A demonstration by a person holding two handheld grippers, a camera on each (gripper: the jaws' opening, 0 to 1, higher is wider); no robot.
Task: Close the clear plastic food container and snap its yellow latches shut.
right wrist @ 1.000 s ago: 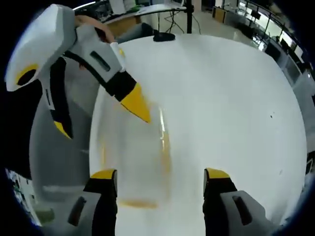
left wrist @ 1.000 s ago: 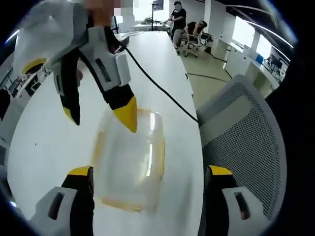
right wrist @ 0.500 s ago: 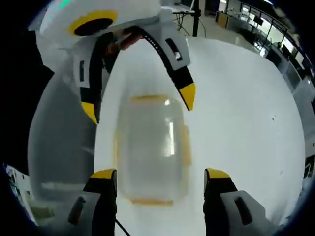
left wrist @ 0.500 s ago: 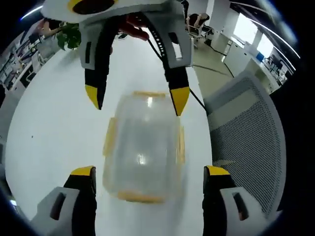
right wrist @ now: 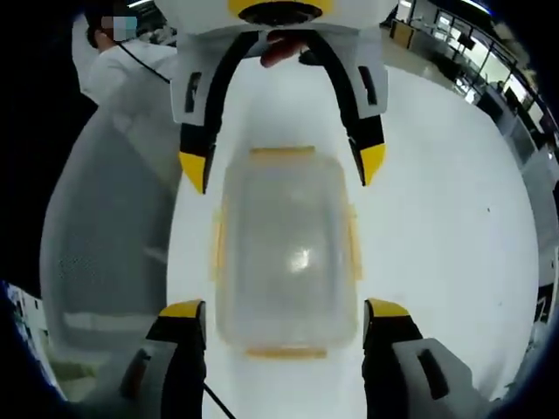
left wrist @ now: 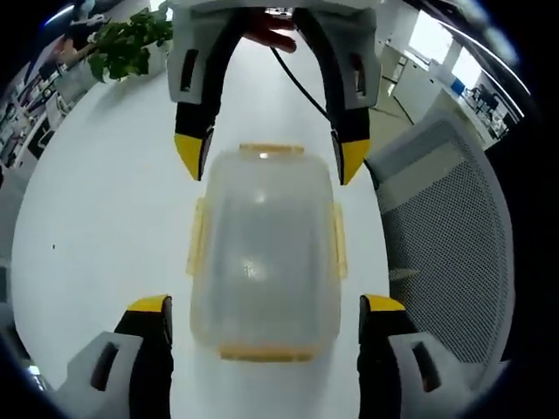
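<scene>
Both grippers poised over the lidded container, latches not yet snapped.

The container (left wrist: 265, 249) lay flat on the white table (left wrist: 96, 218), near its edge beside a mesh chair (left wrist: 437, 236), lid on, yellow latches (left wrist: 197, 237) standing out at its four sides. The left gripper (left wrist: 262, 305) and right gripper (right wrist: 284, 307) faced each other across it, each with jaws wide, straddling one end and touching nothing. The risk, as I judged it: a push on one latch could have slid the light box toward the table edge, or tipped the lid askew if it was not seated evenly.
</scene>
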